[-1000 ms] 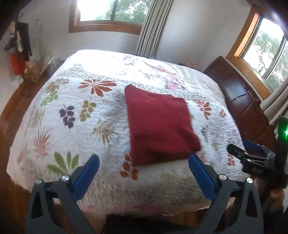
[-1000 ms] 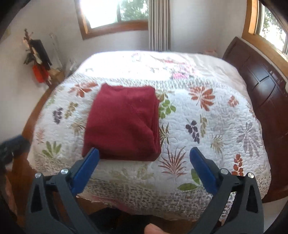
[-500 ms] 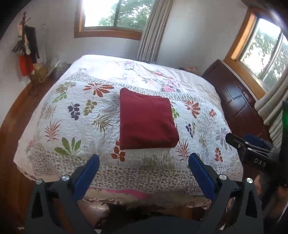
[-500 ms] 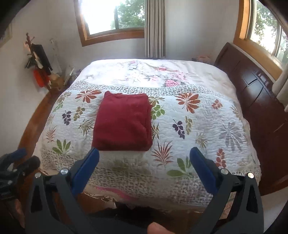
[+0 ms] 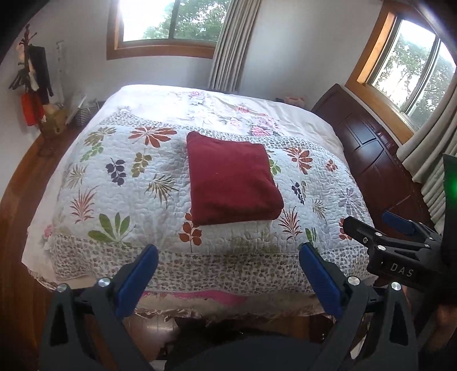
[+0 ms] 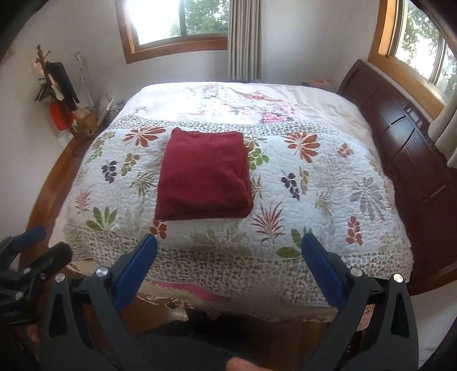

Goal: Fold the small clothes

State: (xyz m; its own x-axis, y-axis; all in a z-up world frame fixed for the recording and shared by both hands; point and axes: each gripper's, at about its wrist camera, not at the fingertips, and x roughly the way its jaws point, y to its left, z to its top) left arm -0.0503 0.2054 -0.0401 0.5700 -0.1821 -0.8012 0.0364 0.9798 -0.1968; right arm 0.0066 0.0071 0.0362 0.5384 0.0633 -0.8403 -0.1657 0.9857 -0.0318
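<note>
Soft daylight, fisheye view
Windows (image 6: 177, 21) glare white; far bed (image 6: 285, 94) washes out; edges bend and darken.

- Your left claw (image 5: 228, 268) hung off the foot of the bed (image 5: 177, 268), blue fingers (image 5: 137, 281) spread wide with nothing between them.
- A dark red folded garment (image 5: 232, 181) lay flat on the floral quilt (image 5: 114, 177), well apart from your claw.
- Your right claw (image 5: 380, 228) showed at the right edge, its jaws parted.
- A dark wooden headboard (image 5: 380, 159) stood along the bed's right side, under a window (image 5: 411, 77).
</note>
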